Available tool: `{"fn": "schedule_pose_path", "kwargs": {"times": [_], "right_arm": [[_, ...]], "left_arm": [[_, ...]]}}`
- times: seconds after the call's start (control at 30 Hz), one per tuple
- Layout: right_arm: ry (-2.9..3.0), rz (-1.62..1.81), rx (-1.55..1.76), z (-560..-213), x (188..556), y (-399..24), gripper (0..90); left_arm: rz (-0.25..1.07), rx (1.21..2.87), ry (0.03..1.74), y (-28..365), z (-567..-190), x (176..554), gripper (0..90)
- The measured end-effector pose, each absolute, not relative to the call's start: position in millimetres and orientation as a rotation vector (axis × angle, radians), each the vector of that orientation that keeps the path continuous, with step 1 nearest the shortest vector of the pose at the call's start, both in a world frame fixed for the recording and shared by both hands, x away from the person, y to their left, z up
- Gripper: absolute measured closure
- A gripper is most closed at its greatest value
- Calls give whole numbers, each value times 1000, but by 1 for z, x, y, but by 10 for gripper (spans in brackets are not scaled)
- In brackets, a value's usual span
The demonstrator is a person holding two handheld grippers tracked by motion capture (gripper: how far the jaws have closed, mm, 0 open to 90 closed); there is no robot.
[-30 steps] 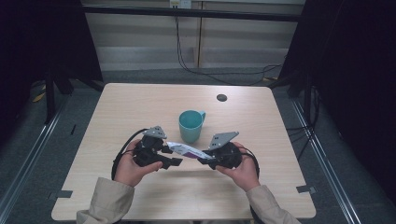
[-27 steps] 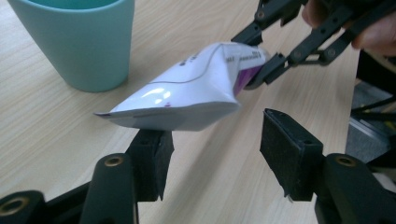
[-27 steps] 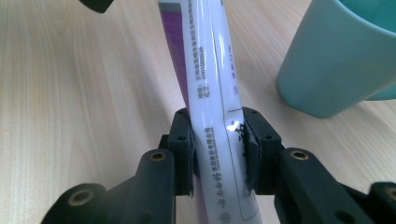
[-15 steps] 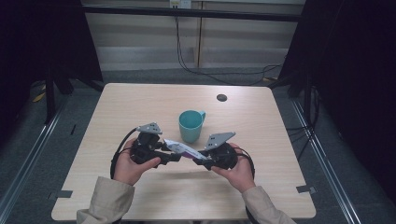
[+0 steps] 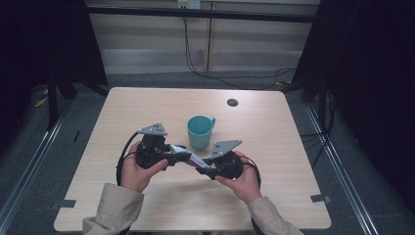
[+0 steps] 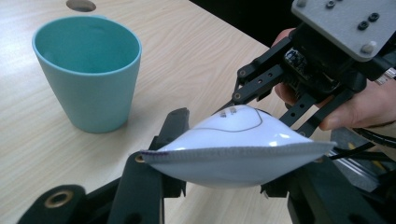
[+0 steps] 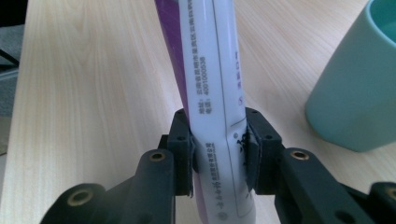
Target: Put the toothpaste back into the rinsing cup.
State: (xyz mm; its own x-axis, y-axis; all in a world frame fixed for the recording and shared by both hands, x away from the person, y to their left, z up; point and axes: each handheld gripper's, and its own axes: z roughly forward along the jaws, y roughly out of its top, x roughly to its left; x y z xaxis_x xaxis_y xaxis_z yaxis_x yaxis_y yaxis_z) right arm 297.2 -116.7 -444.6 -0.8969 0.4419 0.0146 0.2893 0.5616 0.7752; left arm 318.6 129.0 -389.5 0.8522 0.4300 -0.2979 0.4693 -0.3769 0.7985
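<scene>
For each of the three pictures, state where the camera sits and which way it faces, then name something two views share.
High view: fixed above the person's side, looking forward and down on the table; both forearms, left gripper and right gripper show.
Left gripper view: rides the left gripper, looking along its jaws at the tube and the right gripper beyond.
Right gripper view: rides the right gripper, clamped on the tube, facing across the table.
Shared: both gripper views show the teal cup.

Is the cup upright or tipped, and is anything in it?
Upright: the cup stands on its base, mouth up. Its visible inside looks empty; the bottom is hidden.
</scene>
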Motion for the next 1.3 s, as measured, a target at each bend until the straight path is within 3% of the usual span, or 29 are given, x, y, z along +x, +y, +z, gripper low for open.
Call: {"fn": "schedule_pose_path", "kwargs": {"times": [0.33,0.83,1.3], "right_arm": [[2621,1291,622,-446,297,-109,645],[2567,1418,674,-429,298,-112,457],[2528,1512,695,-413,303,-100,478]], "left_arm": [[-26,2029,623,124,-379,314,690],[35,2058,604,117,-363,314,715],[58,2067,589,107,-360,315,717]]}}
